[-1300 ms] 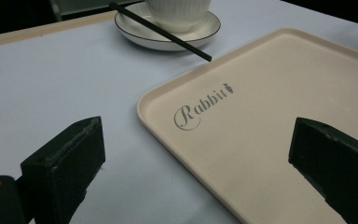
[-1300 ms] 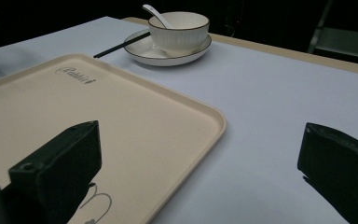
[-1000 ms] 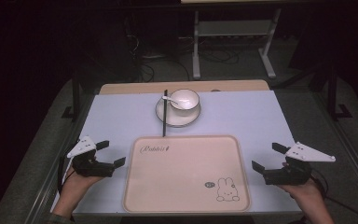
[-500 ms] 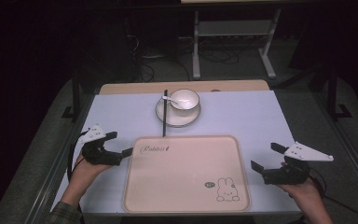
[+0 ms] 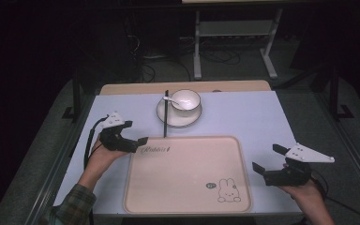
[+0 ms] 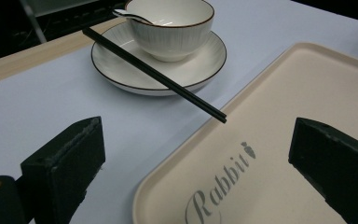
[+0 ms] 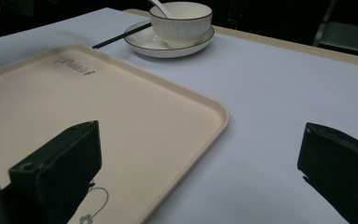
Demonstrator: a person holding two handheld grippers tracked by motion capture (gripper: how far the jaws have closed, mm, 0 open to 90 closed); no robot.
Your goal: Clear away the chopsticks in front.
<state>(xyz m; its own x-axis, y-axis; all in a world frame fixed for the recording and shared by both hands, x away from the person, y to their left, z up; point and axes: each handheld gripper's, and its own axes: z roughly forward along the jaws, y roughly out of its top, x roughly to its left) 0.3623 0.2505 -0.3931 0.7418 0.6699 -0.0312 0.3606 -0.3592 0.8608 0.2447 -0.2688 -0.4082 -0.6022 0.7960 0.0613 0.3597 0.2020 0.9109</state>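
A beige tray (image 5: 187,173) with a rabbit drawing lies at the table's near middle. Behind it, a white bowl (image 5: 185,100) holding a spoon (image 5: 171,101) stands on a saucer (image 5: 187,123). Black chopsticks (image 5: 165,115) lie across the saucer's left rim, their near tips over the tray's far edge. My left gripper (image 5: 138,131) hovers open at the tray's far left corner; along its jaws I see the chopsticks (image 6: 158,77), the bowl (image 6: 170,28) and the tray (image 6: 279,116). My right gripper (image 5: 265,156) is open and empty, just right of the tray (image 7: 98,107).
A pale sheet (image 5: 243,117) covers the table, with bare room to the right of the saucer. A wooden strip (image 5: 136,88) runs along the far edge. Beyond the table a metal stand (image 5: 234,42) and cables sit on a dark floor.
My left gripper has moved forward and to the right, up to the tray's far left corner. The right gripper has hardly moved. Both stay open.
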